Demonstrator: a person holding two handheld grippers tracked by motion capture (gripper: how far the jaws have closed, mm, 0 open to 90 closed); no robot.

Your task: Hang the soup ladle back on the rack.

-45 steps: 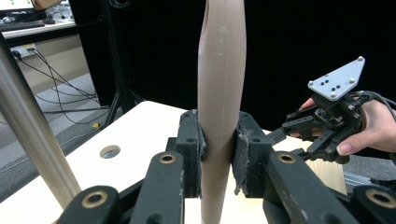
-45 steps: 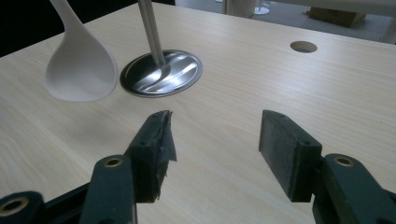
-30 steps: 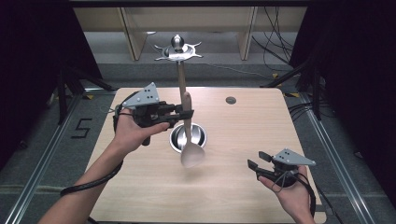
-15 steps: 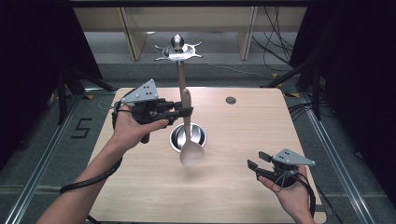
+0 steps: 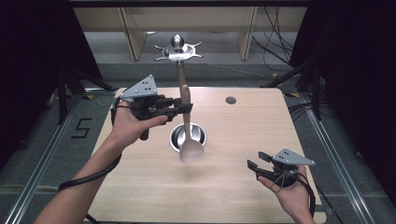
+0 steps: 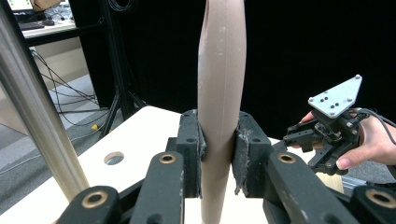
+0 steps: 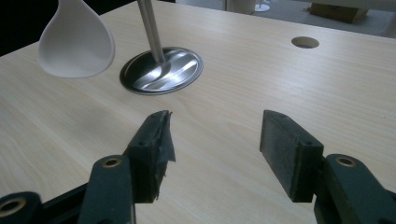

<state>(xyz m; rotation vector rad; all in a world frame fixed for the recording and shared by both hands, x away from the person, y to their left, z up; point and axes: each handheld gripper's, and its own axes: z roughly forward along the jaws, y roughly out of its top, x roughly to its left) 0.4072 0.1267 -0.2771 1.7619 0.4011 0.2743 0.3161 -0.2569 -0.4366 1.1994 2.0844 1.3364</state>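
Spoon (image 5: 190,140): pale beige, long handle, rounded bowl hanging downward, upright.

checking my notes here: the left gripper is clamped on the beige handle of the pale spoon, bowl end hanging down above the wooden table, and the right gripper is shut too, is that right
One thing is off: the right gripper is open, its two black jaws standing apart with bare wooden table between them, as the right gripper view shows. The rest holds: the left gripper is clamped on the beige handle of the pale spoon, bowl end down.

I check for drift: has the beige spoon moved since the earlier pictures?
Yes, slightly: the beige spoon bowl has shifted toward the table's near edge, relative to the round steel base.
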